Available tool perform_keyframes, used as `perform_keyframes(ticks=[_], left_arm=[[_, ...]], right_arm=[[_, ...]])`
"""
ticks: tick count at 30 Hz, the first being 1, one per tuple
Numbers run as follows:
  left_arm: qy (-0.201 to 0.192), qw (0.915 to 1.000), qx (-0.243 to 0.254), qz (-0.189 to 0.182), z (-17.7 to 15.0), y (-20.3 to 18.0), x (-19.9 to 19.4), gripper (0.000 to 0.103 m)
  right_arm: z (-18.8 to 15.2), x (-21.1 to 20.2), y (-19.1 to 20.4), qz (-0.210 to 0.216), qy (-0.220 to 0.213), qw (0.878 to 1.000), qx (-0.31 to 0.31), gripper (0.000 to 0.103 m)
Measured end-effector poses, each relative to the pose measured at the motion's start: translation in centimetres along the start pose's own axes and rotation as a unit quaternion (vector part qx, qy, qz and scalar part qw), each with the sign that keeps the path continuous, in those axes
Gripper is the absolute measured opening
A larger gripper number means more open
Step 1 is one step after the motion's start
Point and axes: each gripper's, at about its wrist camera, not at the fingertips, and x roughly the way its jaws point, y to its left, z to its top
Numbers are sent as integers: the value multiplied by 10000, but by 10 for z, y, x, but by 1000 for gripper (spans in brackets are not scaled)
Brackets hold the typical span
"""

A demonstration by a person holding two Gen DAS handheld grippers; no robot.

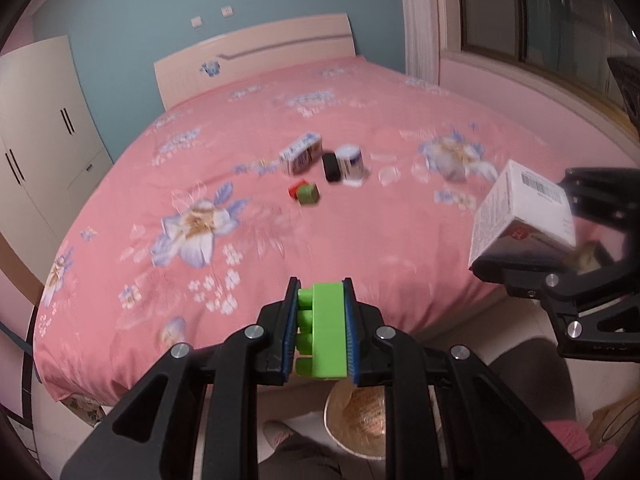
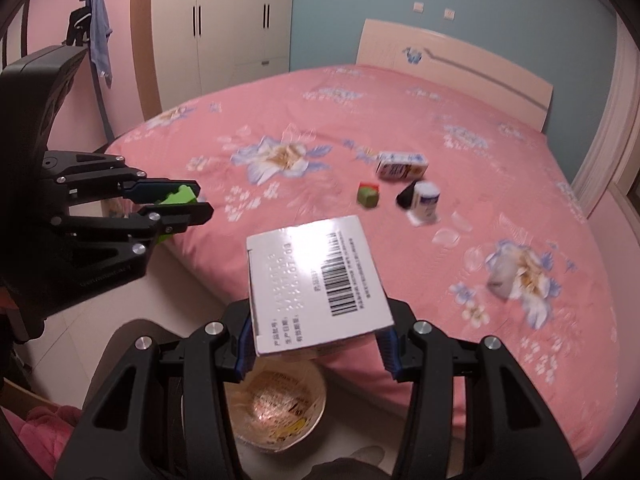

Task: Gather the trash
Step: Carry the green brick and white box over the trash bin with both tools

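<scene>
My left gripper is shut on a bright green toy brick, held over the near edge of the bed; the same gripper and brick show at the left of the right wrist view. My right gripper is shut on a white carton with a barcode, which also appears at the right of the left wrist view as the carton. Below both grippers stands a round paper bowl on the floor, seen too as the bowl.
On the pink flowered bedspread lie a small printed box, a white jar with a black piece beside it, a green cube and crumpled clear plastic. A wardrobe stands left. A foot is near the bowl.
</scene>
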Motion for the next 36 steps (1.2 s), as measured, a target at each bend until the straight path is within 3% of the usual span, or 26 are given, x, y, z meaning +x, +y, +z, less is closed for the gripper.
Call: perform_keyframes(ticks=[16, 24, 36], left_arm=[[1312, 9904, 251, -352, -79, -25, 92, 23], [2028, 9775, 154, -564, -124, -36, 143, 23], [2905, 9539, -49, -755, -175, -49, 209, 23]], right_arm=[[-81, 98, 12, 474, 1301, 9899, 295, 50], [-126, 150, 20, 700, 2017, 9759, 457, 50], [-183, 223, 33, 1057, 3037, 9446, 660, 50]])
